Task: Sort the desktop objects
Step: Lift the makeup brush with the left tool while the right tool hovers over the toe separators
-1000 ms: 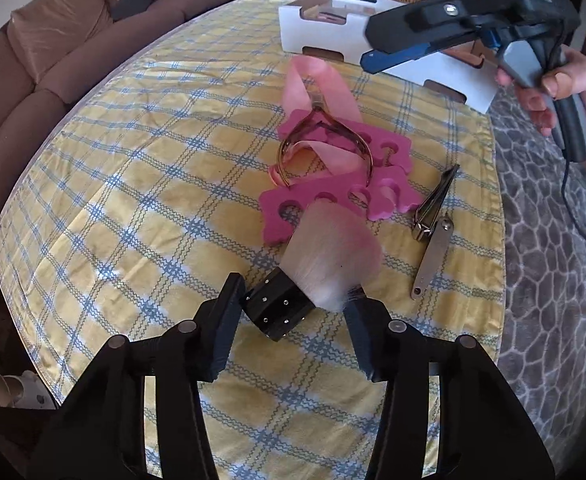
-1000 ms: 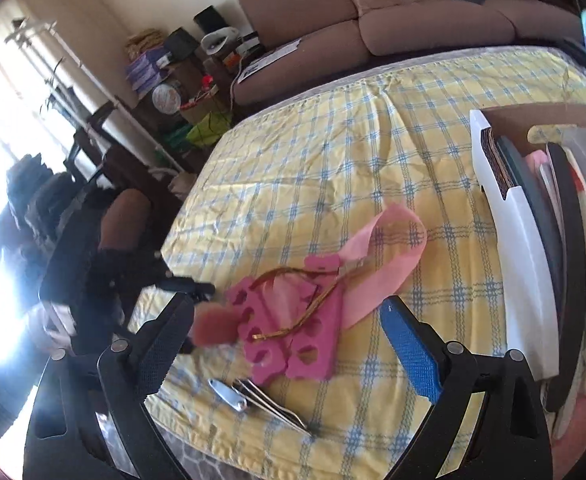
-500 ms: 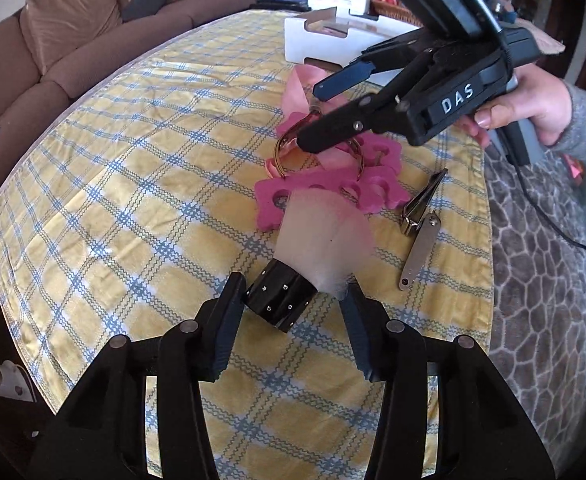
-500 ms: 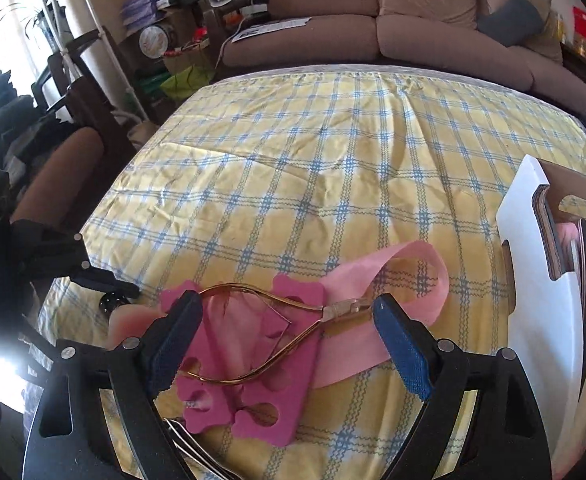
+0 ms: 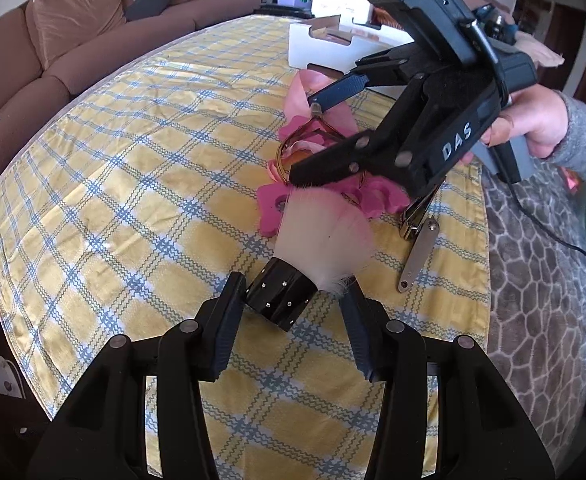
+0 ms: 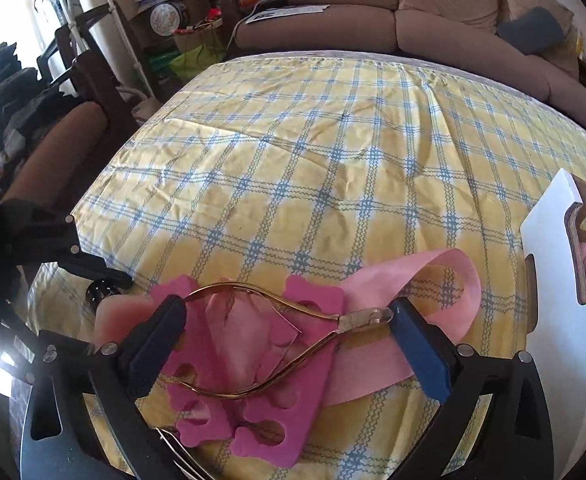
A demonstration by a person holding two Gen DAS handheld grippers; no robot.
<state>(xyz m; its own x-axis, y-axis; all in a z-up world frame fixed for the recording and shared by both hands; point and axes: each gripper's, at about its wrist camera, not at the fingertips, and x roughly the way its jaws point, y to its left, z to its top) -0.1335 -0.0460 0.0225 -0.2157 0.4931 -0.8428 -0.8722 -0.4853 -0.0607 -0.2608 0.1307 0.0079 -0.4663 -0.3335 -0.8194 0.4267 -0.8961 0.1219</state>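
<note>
- My left hand-held gripper [image 5: 293,316] is clamping the black ferrule of the brush [image 5: 321,236] above the tabletop [image 5: 113,184].
- My right hand-held gripper [image 6: 289,328] is opening wide, straddling the gold cuticle nipper [image 6: 293,332] lying on the pink toe separators [image 6: 253,380]; nothing gripped yet.
- I should be lowering squarely, pinching only the nipper, not the ribbon [image 6: 433,280].
- Only the left view is showing the nail clipper [image 5: 417,248]; the right is showing the white box [image 6: 553,300] beside the ribbon.

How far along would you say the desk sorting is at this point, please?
Done: some flat items already stand in the white box. In hand: the left gripper holds the powder brush; the right gripper is opening around the gold cuticle nippers, not yet gripping. Left: the pink toe separators, pink ribbon and nail clippers.
</note>
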